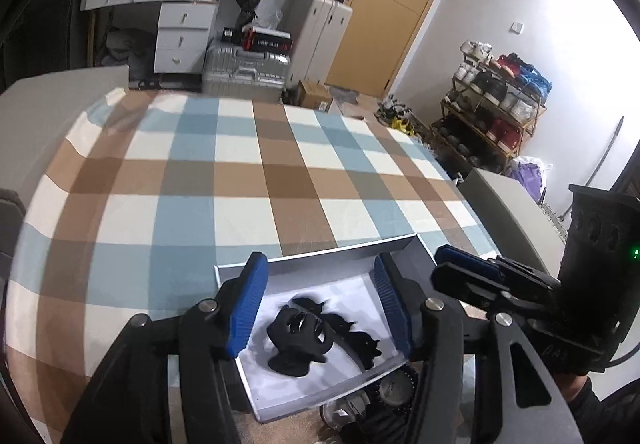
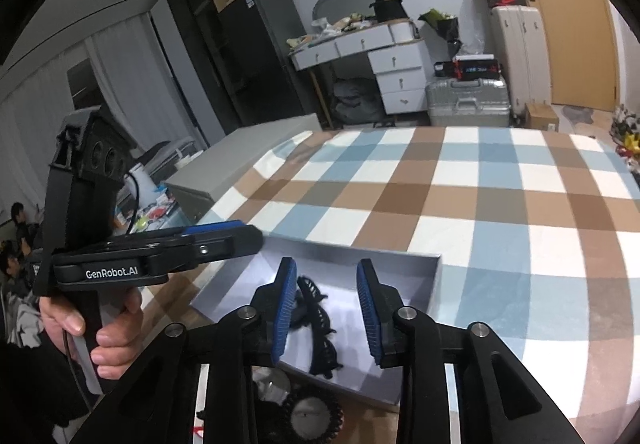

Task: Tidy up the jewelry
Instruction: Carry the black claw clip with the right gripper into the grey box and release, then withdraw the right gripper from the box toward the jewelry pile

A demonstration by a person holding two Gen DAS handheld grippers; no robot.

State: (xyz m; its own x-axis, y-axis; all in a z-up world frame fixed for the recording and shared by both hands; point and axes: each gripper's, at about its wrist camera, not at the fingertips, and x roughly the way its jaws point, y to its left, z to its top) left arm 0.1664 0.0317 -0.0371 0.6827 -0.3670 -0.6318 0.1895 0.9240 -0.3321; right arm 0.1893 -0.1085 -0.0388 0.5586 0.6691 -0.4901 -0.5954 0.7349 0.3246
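Here the black hair claw clip [image 1: 298, 340] sits inside the shallow white box [image 1: 320, 262], toward the box's near-left part in the left wrist view, with its rounded, pierced body humped upward and its toothed edges down on the white floor. Beside it, touching or nearly so, lies a long black toothed clip [image 1: 352, 340] whose long axis runs from the box's middle toward the near-right corner; in the right wrist view the same piece [image 2: 320, 328] stretches away from the camera along the box floor, its little spikes sticking out to the sides. Both look like matte moulded plastic.

The box is a low rectangular tray of smooth card, pale grey-white walls, resting on a checked cloth [image 1: 240, 180] of brown, blue and cream squares. Just outside the box's near edge lie a dark beaded ring [image 2: 316, 420] around a pale disc and a clear roundish item [image 1: 344, 408], partly hidden by the gripper frames.

The left gripper [image 1: 316, 304] hangs over the box with its ribbed blue pads [image 1: 248, 308] spread wide, the claw clip between them but not touched. The right gripper [image 2: 326, 312] is likewise spread, its blue pads [image 2: 284, 308] on either side of the long clip, clear of it. Each gripper shows at the edge of the other's view, level with the box rim
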